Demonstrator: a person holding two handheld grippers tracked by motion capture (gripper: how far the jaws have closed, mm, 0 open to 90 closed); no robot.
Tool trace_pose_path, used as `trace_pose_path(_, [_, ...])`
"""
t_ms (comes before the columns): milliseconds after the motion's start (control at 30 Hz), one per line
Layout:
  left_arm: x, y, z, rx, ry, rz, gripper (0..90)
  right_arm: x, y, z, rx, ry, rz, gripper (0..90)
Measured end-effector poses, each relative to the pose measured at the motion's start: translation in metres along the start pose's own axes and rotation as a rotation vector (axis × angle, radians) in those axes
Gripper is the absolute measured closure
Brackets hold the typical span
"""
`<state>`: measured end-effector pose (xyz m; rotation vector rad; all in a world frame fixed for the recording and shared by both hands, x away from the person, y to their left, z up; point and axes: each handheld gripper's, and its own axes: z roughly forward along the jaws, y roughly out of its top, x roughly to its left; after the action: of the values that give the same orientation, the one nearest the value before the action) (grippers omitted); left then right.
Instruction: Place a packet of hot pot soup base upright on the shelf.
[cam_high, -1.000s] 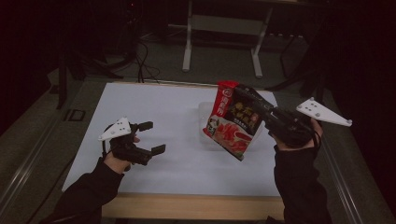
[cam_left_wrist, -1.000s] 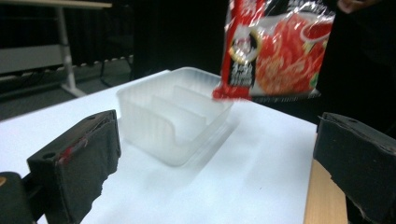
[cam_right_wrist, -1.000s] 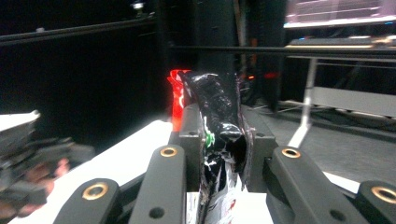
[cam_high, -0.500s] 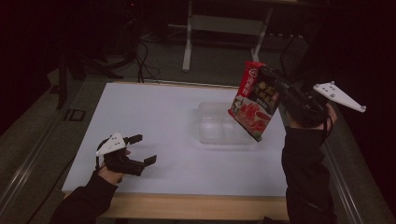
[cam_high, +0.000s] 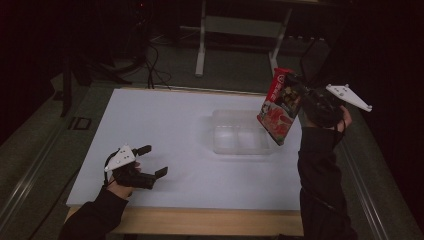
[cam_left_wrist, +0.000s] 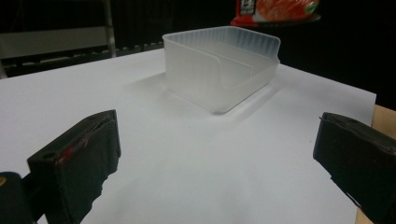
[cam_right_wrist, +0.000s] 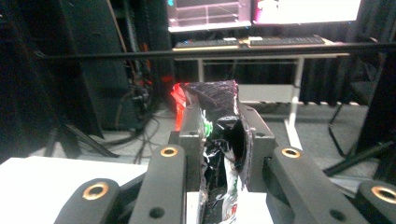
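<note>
A red snack bag (cam_high: 278, 105) hangs in the air above the right side of the table, with my right gripper (cam_high: 300, 94) shut on its upper edge. In the right gripper view the crumpled bag (cam_right_wrist: 218, 122) sits pinched between the two jaws of the right gripper (cam_right_wrist: 219, 140). A clear plastic tub (cam_high: 241, 132) stands open on the white table top (cam_high: 165, 125), just left of and below the bag. The tub (cam_left_wrist: 223, 65) also lies ahead of my left gripper (cam_left_wrist: 215, 158), which is open and holds nothing. That left gripper (cam_high: 151, 161) rests low near the table's front left.
A wooden front edge (cam_high: 200, 220) runs along the table. Behind the table stand a metal desk frame (cam_high: 240, 30) and loose cables (cam_high: 150, 55) on the floor. Monitors (cam_right_wrist: 261, 11) and a keyboard (cam_right_wrist: 285, 41) sit on a desk farther back.
My right gripper has lifted the snack bag up and to the right, uncovering the tub. My left gripper has drawn back toward the front left edge.
</note>
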<state>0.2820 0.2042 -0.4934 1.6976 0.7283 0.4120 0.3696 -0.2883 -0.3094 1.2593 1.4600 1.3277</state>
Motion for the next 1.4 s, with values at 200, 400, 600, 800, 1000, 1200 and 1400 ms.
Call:
trace_pose_path(200, [0.002,-0.001,-0.001,-0.015,0.0,-0.018,1.5,-0.003,-0.011,0.02,0.037,-0.053,-0.022,74.7])
trace_pose_path(400, [0.003,-0.001,-0.002,-0.035,-0.021,-0.024,1.5,-0.005,-0.024,0.036,0.057,-0.091,-0.045,74.6])
trace_pose_path(600, [0.003,-0.001,-0.003,-0.043,-0.03,-0.03,1.5,-0.006,-0.038,0.048,0.082,-0.088,-0.013,74.6])
trace_pose_path(800, [0.004,-0.001,-0.004,-0.045,-0.038,-0.033,1.4,-0.004,-0.053,0.057,0.079,-0.103,0.036,74.5])
trace_pose_path(1000, [0.003,-0.001,-0.003,-0.039,-0.04,-0.025,1.5,-0.002,-0.065,0.059,0.081,-0.108,0.057,74.5])
trace_pose_path(1200, [0.003,-0.001,-0.003,-0.038,-0.045,-0.026,1.5,-0.002,-0.073,0.055,0.082,-0.104,0.053,74.4])
trace_pose_path(1400, [0.004,-0.001,-0.005,-0.04,-0.042,-0.031,1.5,-0.006,-0.077,0.051,0.085,-0.108,0.039,74.5])
